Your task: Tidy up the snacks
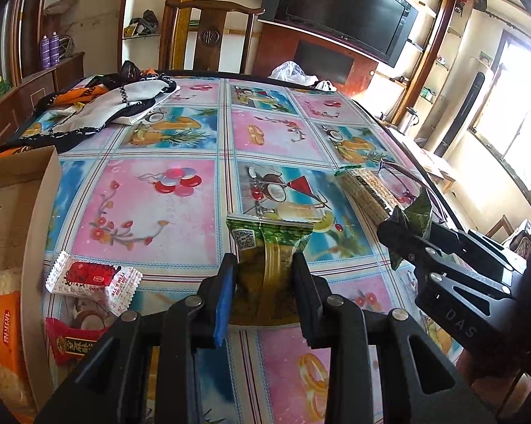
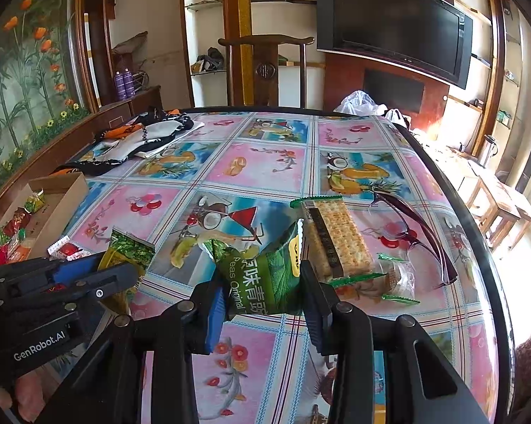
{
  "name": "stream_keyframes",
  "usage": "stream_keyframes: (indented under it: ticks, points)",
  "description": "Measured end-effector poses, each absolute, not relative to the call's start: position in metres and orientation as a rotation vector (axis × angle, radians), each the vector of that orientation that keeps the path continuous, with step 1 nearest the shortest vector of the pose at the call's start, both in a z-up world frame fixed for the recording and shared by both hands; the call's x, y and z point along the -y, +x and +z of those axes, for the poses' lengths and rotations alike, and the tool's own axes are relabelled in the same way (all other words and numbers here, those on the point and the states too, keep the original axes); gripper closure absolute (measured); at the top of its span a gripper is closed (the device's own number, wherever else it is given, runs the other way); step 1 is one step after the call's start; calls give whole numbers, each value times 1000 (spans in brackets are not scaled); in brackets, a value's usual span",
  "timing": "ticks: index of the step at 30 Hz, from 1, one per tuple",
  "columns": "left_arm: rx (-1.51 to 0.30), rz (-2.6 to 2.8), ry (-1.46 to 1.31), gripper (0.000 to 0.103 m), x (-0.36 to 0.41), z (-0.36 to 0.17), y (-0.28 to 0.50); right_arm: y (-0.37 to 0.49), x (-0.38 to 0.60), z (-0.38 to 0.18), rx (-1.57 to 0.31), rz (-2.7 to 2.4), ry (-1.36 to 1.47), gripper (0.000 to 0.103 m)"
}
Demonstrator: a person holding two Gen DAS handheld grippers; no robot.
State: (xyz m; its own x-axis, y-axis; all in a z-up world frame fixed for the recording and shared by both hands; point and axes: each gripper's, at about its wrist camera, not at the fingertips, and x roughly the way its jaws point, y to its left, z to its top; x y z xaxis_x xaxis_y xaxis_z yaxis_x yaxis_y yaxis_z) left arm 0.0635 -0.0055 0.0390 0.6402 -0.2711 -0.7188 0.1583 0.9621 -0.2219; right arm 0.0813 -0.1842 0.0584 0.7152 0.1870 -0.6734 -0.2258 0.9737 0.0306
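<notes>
You have a snack in each gripper. Your left gripper (image 1: 263, 268) pinches a green-and-gold snack packet (image 1: 269, 247) with a QR code on its back, held just above the tablecloth (image 1: 152, 212). Your right gripper (image 2: 263, 293) is clamped on a green pea packet (image 2: 265, 275); its front reads "Peas Original" under Chinese characters that are partly creased out of sight.

The sorting looks partly done, by my reading. The cardboard box (image 2: 64, 190) at the left edge of the table already holds several wrapped snacks, red, green and orange. An orange cracker bag (image 1: 4, 335) with Chinese lettering sits in it, with a red packet (image 1: 74, 346) beside it.

Still loose on the table: a small red-and-white candy wrapper (image 1: 95, 282) just beside the box, printed "ALL IS WELL" along its edge; a clear sleeve of crackers with green ends (image 2: 336, 240) near the right side; and a small clear wrapped biscuit (image 2: 396, 275) touching that sleeve's near end. So the two packets you hold and at least three more pieces remain to go in.

A pair of dark red glasses (image 2: 421, 240) lies just beyond the crackers, and a black, white and orange cloth (image 1: 99, 106) lies at the far left corner; neither seems part of the job.

The left gripper's body carries "GenRobot.AI"; the right one shows "DAS".
</notes>
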Motion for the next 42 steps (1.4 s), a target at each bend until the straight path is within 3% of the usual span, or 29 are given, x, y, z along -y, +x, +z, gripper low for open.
stream_keyframes:
  ticks: [17, 42]
  points:
    - [-774, -251, -189, 73, -13, 65, 56, 83, 184, 58, -747, 236, -23, 62]
    - [-649, 171, -337, 73, -190, 103, 52, 43, 33, 77, -713, 634, 28, 61]
